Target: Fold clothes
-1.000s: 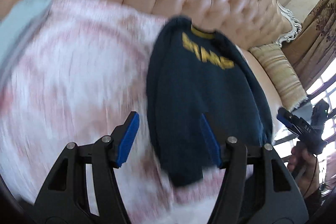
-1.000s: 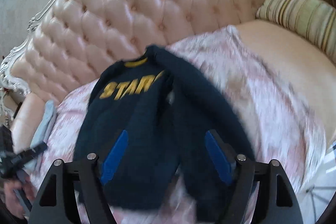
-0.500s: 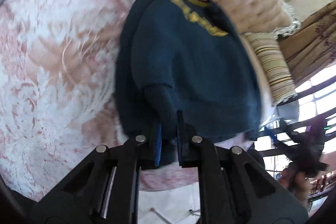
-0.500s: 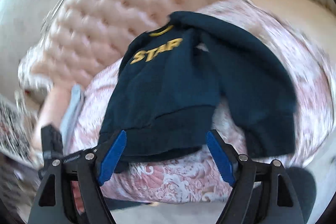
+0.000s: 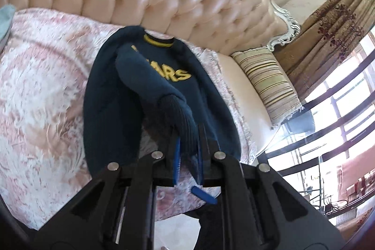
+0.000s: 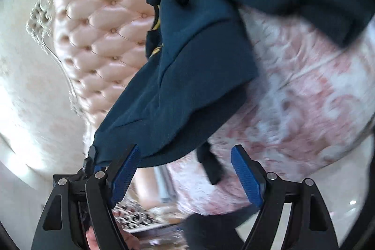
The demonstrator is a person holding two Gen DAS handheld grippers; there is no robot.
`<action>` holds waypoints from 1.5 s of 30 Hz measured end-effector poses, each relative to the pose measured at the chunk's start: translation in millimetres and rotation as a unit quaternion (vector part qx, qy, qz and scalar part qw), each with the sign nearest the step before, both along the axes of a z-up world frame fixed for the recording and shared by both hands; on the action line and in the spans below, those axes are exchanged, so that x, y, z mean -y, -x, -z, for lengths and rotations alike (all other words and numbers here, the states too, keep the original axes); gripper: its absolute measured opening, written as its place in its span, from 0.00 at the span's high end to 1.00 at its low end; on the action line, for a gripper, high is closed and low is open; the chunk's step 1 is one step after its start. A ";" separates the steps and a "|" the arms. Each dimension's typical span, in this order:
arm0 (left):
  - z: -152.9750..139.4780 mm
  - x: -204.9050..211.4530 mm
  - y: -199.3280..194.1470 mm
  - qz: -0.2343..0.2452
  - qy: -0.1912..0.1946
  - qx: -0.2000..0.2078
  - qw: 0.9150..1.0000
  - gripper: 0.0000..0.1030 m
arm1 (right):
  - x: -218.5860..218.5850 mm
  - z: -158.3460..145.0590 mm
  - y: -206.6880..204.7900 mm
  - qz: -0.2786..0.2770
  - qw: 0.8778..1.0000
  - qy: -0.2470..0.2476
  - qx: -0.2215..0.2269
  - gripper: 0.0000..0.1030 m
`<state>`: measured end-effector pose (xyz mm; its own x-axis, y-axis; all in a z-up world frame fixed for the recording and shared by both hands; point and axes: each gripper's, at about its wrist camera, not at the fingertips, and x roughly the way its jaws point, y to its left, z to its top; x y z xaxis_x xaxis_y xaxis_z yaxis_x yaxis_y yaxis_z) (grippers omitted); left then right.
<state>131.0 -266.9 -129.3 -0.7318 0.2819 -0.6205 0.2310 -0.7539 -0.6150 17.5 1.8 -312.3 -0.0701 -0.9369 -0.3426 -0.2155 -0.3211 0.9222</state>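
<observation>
While its ribbed cuff is pinched, the navy sweatshirt lies flat, yellow lettering showing.
Left gripper clamps the cuff; right gripper gapes wide, holding nothing.

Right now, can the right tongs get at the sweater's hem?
Probably yes. The right tongs stand open just below the navy sweater, whose hem hangs off the bed at their pads with nothing between. The left tongs are shut on the cuff, clear of that edge.

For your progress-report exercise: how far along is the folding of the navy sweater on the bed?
Done: little; the navy sweater lies face up on the pink bedspread, unfolded. In hand: the left gripper is shut on a ribbed cuff, lifting that sleeve across the chest. Left: the right gripper is open at the hem; other sleeve and body remain.
</observation>
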 end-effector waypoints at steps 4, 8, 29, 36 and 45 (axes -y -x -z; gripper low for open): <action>-1.7 -0.8 -5.6 -0.002 -0.003 -0.008 1.000 0.87 | 9.3 8.9 2.9 0.070 0.996 0.044 0.025 0.22; -2.6 4.7 -15.5 -0.017 -0.007 -0.012 1.000 0.87 | 4.4 17.7 13.9 0.134 0.989 0.046 0.043 0.22; 145.1 -28.6 -66.1 -0.012 -0.049 0.163 0.985 0.76 | -3.0 -57.4 16.4 -0.075 0.870 -0.401 -0.276 0.86; 158.4 19.1 -114.6 -0.091 -0.143 0.118 0.978 0.52 | -13.2 -59.4 11.3 -0.079 0.865 -0.419 -0.265 0.56; 202.3 36.1 -119.0 -0.161 -0.297 0.104 0.936 0.52 | -11.0 -119.0 -22.2 -0.090 0.864 -0.306 -0.390 0.19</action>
<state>250.0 -303.0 -331.6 -0.7190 0.4073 -0.5631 0.5485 -0.1649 -0.8197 39.7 12.8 -193.3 -0.3759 -0.6167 -0.6917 0.4985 -0.7638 0.4100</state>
